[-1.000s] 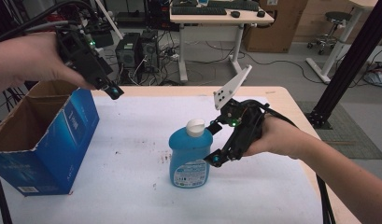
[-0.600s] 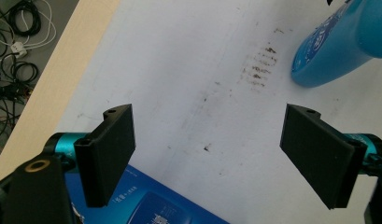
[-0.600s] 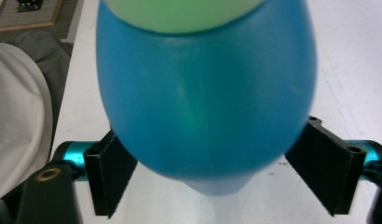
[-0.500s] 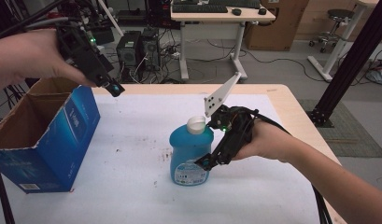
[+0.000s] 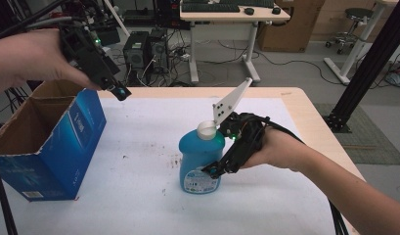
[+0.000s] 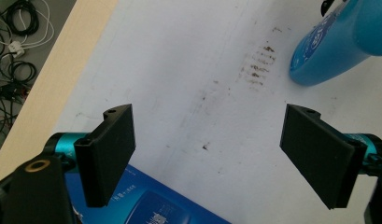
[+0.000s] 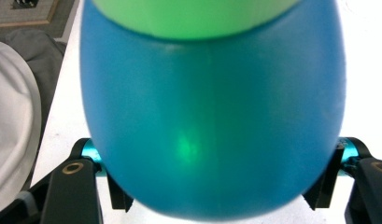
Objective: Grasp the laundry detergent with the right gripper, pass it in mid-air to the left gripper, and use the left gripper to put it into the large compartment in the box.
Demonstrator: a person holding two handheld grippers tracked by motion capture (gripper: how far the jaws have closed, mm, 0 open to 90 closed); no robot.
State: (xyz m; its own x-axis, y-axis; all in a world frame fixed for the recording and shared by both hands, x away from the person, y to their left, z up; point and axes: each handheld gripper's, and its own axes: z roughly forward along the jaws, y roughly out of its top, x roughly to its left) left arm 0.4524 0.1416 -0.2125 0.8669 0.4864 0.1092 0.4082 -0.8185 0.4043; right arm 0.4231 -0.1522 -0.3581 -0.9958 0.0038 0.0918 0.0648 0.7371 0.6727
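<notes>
A blue bottle (image 5: 200,161) with a white cap (image 5: 206,130) stands upright in the middle of the white table top (image 5: 139,147). My right gripper (image 5: 213,169) reaches it from the right, low on its body. Its jaws have just been closing, and in the right gripper view the bottle (image 7: 212,126) fills the gap, with both pads against its sides. My left gripper (image 5: 117,90) hangs open in the air over the open blue cardboard box (image 5: 65,142). Between its wide-apart jaws (image 6: 209,154) there is nothing; the bottle (image 6: 338,42) lies far off.
The blue box (image 6: 146,205) stands at the table's left edge with its top open. Behind the table are a desk (image 5: 227,12), computer towers (image 5: 144,49) and cables on the floor. A black frame post (image 5: 368,63) rises at the right.
The right gripper has slid left onto the bottle's lower body and its jaws have closed around it. The left gripper has stayed above the box.
</notes>
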